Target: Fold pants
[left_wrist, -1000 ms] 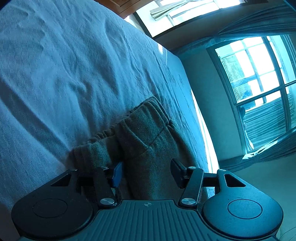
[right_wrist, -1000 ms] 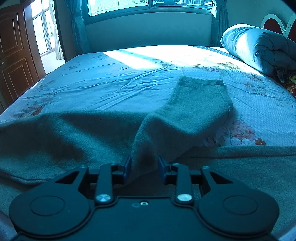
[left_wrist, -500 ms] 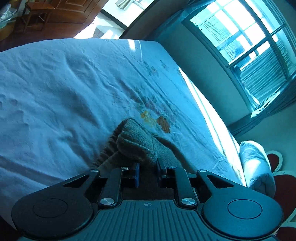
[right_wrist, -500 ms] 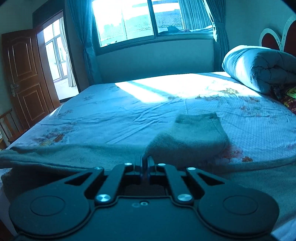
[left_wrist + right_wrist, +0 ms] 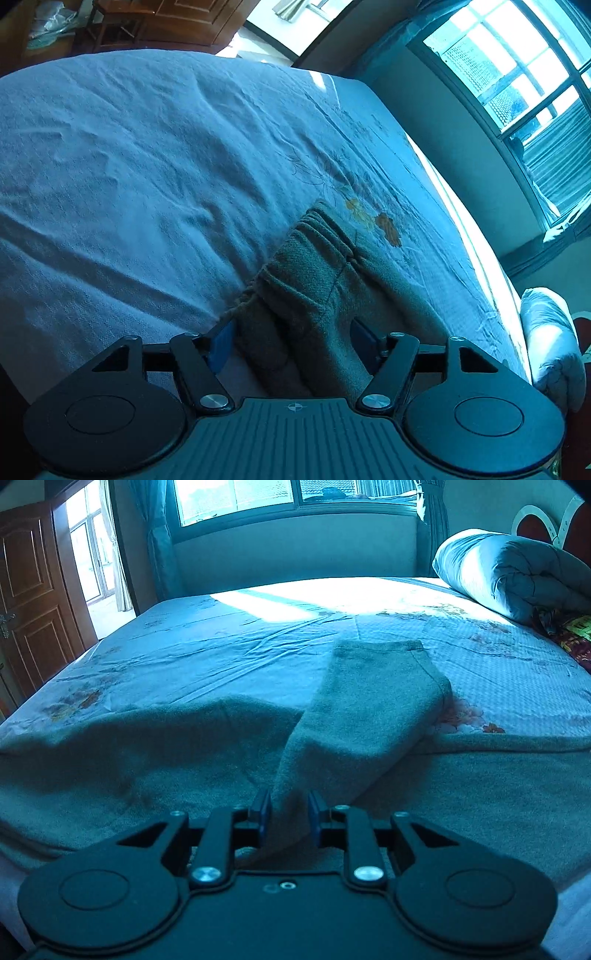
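Grey-green fleece pants lie across the blue bed sheet [image 5: 129,166]. In the left wrist view their gathered elastic waistband [image 5: 317,251] lies bunched between the fingers of my left gripper [image 5: 291,332]. Its jaws are opening wide and the blue pads stand clear of the cloth. In the right wrist view a pants leg [image 5: 376,701] is folded over the rest of the pants [image 5: 129,746], its cuff lying far out on the sheet. A ridge of that leg runs between the pads of my right gripper [image 5: 287,812]. Those jaws are a little apart and opening.
A rolled blue duvet [image 5: 509,576] lies at the head of the bed, right of the pants. A wooden door [image 5: 33,590] and a window [image 5: 295,494] stand beyond the bed. A wooden chair [image 5: 114,22] stands past the bed's far edge in the left wrist view.
Both grippers closed on the cloth half a second ago and have since parted their jaws, the left one widely. The left gripper has risen and rolled. The folded leg has settled lower.
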{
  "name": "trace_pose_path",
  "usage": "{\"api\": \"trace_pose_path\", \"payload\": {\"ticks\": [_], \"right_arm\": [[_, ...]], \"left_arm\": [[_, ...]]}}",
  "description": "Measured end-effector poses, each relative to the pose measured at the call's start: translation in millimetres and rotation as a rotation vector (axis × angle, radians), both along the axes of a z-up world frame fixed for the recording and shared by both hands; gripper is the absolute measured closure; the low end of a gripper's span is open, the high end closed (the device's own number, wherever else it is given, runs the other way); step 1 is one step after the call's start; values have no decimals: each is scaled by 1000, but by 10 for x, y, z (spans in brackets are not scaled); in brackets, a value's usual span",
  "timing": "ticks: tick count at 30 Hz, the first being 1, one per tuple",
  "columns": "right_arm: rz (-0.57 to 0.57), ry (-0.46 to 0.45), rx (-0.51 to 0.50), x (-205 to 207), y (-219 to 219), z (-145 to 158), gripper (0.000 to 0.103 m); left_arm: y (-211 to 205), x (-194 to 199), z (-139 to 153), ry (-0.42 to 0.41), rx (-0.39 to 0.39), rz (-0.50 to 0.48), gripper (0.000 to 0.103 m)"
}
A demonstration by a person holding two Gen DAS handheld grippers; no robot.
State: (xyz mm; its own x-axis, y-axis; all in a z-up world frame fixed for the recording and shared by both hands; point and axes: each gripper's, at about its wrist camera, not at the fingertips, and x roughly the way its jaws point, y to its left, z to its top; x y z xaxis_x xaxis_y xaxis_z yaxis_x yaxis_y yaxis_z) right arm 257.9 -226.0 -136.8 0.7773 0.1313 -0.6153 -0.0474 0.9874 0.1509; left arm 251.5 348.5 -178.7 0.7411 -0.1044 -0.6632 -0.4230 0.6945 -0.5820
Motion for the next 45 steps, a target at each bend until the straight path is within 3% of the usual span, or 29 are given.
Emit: {"api": "trace_pose_path", "payload": {"ticks": [2, 5, 9, 13, 16, 18, 21, 25, 28, 30, 33, 38, 40, 42, 43, 44, 45], "right_arm": [[-4, 5, -10, 16, 25, -21, 90], [-18, -18, 12, -3, -9, 15, 90], [-15, -15, 16, 8, -8, 14, 90], [-10, -8, 21, 44, 14, -26, 90], [-17, 17, -2, 111, 39, -79, 92], [-10, 58, 16, 195, 9, -132, 103], [-9, -12, 57, 133, -77, 46, 103], [-2, -122, 56, -104, -170, 370, 103], [4, -63, 35, -140, -197, 161, 103], [4, 35, 24, -60, -166, -152, 103], [-8, 33, 29, -100, -142, -274, 103], [7, -20, -1, -151, -113, -82, 103], [23, 34, -39, -88, -84, -196, 103], [32, 62, -42, -63, -102, -281, 103], [29, 47, -43, -96, -115, -232, 94], [7, 18, -37, -150, -148, -161, 86], [-11, -16, -23, -213, -191, -94, 74]], "left_arm": [[29, 64, -19, 5, -11, 9, 36], [9, 84, 106, -15, 53, 27, 36], [-18, -39, 264, -67, 16, 22, 36], [-87, 70, 129, -11, -8, -13, 37], [-49, 240, 35, -16, -27, 2, 38], [-61, 327, 77, -22, -3, -11, 74], [-48, 338, 263, -60, -34, -60, 78], [-64, 153, 602, -107, 17, -111, 78], [-51, 141, 429, -21, 91, -123, 77], [7, 177, 97, 58, 69, -123, 78], [63, 105, 6, 23, 10, -91, 77], [-64, 122, 241, 15, 130, -129, 76], [-110, 147, 135, 54, 162, -135, 76], [-98, 104, 147, 40, 154, -127, 73], [-94, 55, 213, 37, 146, -109, 67], [-134, -21, 314, 33, 185, -93, 50], [-220, -92, 419, 29, 272, -80, 39]]}}
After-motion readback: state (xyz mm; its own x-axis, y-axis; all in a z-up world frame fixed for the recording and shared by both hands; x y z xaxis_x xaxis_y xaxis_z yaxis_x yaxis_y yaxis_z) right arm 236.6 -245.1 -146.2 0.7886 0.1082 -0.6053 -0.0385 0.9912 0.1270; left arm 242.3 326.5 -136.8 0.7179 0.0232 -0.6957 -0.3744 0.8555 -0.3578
